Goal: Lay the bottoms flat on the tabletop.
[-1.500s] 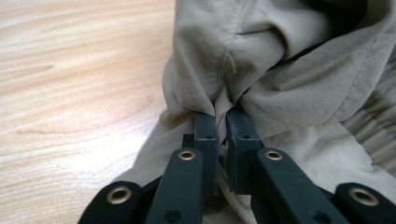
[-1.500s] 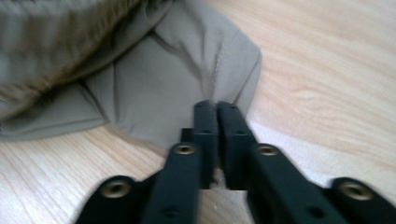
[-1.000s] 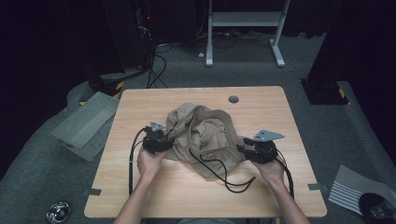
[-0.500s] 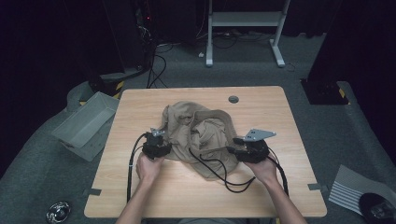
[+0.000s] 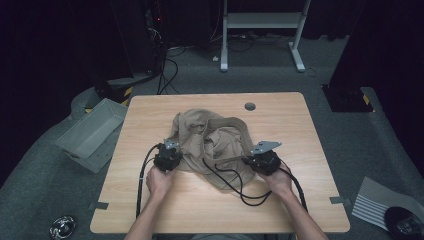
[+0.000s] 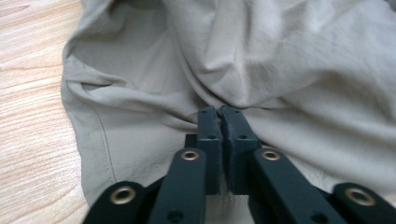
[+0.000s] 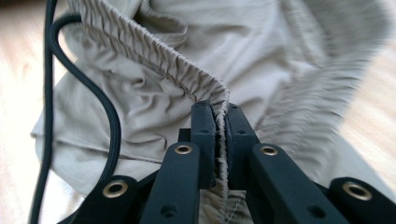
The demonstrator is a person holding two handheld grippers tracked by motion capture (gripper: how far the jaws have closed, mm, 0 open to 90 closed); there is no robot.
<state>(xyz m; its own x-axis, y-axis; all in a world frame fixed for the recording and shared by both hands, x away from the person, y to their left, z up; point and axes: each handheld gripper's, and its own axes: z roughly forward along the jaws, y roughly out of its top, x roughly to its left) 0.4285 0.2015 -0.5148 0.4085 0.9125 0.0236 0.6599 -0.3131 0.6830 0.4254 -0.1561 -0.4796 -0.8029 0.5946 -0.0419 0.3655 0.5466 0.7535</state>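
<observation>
A crumpled beige garment [image 5: 212, 142] with an elastic waistband lies in the middle of the wooden table [image 5: 300, 125]. My left gripper [image 5: 171, 156] sits at its near-left edge; its jaws have just been closing and now pinch a fold of the garment [image 6: 261, 56], left gripper [image 6: 219, 112] shut on it. My right gripper [image 5: 254, 161] is at the near-right edge; its jaws have just been closing too and clamp the gathered waistband [image 7: 159, 56], right gripper [image 7: 219, 109] shut with the band running between the pads.
A black cable [image 5: 235, 185] loops over the garment's near edge and the table in front of it. A round grommet [image 5: 250, 106] sits at the table's far side. A grey bin [image 5: 90, 132] lies on the floor at left, a white stand [image 5: 260, 25] behind.
Both grippers have edged inward onto the garment and closed on it. The right hand shifted left and slightly down; the cloth's near edge is bunched a little more.
</observation>
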